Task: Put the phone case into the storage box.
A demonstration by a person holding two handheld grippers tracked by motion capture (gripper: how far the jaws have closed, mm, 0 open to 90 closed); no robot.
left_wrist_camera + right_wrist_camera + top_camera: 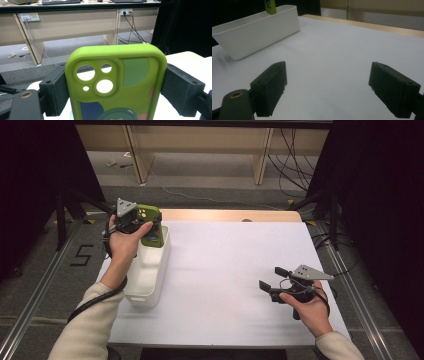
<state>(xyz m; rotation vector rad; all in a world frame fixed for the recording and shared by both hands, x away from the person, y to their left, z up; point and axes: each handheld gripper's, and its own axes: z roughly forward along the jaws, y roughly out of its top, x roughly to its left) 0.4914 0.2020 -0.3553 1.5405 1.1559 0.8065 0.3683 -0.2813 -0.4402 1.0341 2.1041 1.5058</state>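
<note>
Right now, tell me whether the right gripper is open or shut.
Open. The right gripper has its jaws spread wide over the bare white table, nothing between them.

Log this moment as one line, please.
left gripper: shut on green phone case, over white bin | right gripper: open, empty, over table

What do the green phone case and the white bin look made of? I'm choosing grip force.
Phone case: likely soft silicone or rubbery plastic, matte, with rounded moulded edges and camera cutouts. White bin: probably rigid plastic, smooth with a slight sheen, thin even walls.
</note>
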